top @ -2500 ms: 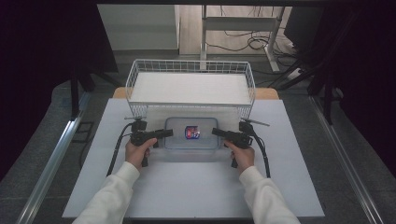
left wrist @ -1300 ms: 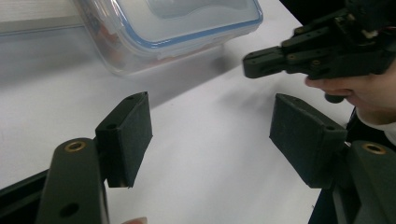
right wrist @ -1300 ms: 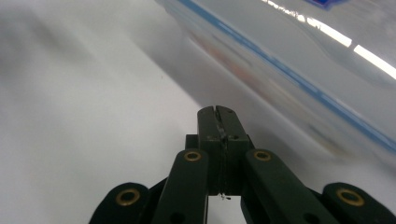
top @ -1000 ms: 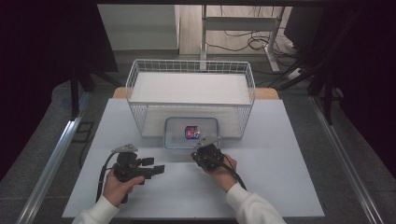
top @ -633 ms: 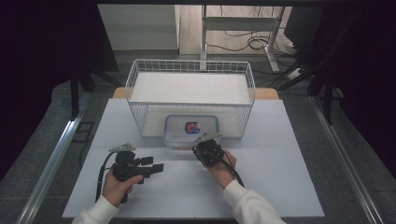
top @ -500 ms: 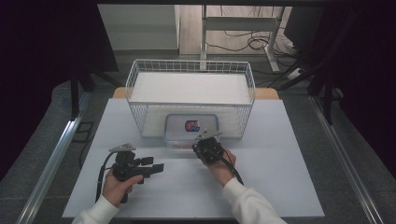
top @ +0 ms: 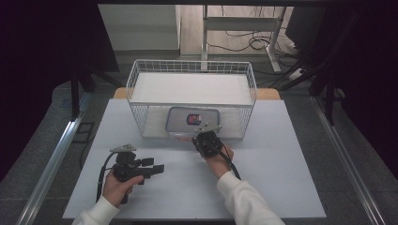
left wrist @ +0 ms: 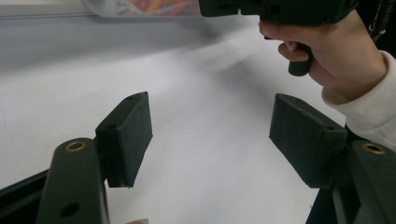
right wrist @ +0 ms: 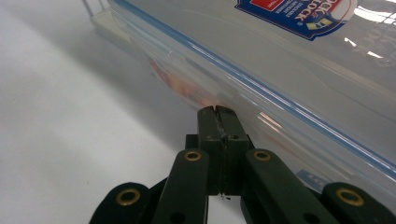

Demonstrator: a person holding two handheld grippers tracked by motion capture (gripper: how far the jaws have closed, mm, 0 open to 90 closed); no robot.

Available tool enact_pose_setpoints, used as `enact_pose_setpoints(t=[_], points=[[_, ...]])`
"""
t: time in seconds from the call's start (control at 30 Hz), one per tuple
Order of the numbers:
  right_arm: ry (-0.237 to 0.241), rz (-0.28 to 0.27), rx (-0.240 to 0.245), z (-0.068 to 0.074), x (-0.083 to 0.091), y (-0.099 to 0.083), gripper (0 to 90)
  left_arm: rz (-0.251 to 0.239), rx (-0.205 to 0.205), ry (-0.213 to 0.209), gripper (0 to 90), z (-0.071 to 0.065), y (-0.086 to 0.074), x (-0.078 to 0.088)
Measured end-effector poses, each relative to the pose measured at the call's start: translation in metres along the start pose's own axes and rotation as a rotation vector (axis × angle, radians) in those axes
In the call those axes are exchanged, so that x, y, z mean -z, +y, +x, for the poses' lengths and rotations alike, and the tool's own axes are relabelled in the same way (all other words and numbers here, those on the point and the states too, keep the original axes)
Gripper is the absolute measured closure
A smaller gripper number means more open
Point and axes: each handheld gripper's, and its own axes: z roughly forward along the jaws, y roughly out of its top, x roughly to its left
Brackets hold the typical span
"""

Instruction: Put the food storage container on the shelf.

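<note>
The right claw [top: 204,138], its jaws pressed together on nothing, touches the near side of a clear plastic box [top: 192,119] at the wire basket [top: 141,89]. The left claw [top: 152,165] gapes wide and empty over the near-left tabletop [top: 281,154].

There is one wire basket [top: 141,77], white and rectangular, standing on the one white surface [top: 291,159]. One clear plastic food container [top: 180,117] with a blue-edged lid lies at the basket's near side, and its lid bears one printed label [top: 193,119]. Two grippers are in hand: the left gripper [top: 157,168] and the right gripper [top: 201,137], each with two black jaws and one trailing cable. Two hands and two white sleeves come in from below. One desk frame stands behind the basket.
</note>
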Motion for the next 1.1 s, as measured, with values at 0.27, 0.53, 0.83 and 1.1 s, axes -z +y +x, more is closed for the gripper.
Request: enact_pose_setpoints(t=[0.27,0.53,0.83,1.1], points=[[-0.034,-0.013,-0.042,-0.008,-0.005,0.003,89.0,0.001,0.000,-0.002,29.4,0.000,0.000,0.000],[-0.048,-0.018,-0.070,-0.014,-0.011,0.008,88.9,0.002,0.004,0.005,29.4,0.002,0.000,0.000],[0.010,-0.033,-0.074,-0.015,0.002,0.006,88.9,0.004,-0.001,0.016,29.4,0.004,0.000,0.001],[0.064,-0.032,0.005,-0.009,0.041,-0.006,88.9,-0.005,-0.003,0.031,29.5,0.003,-0.001,0.004]])
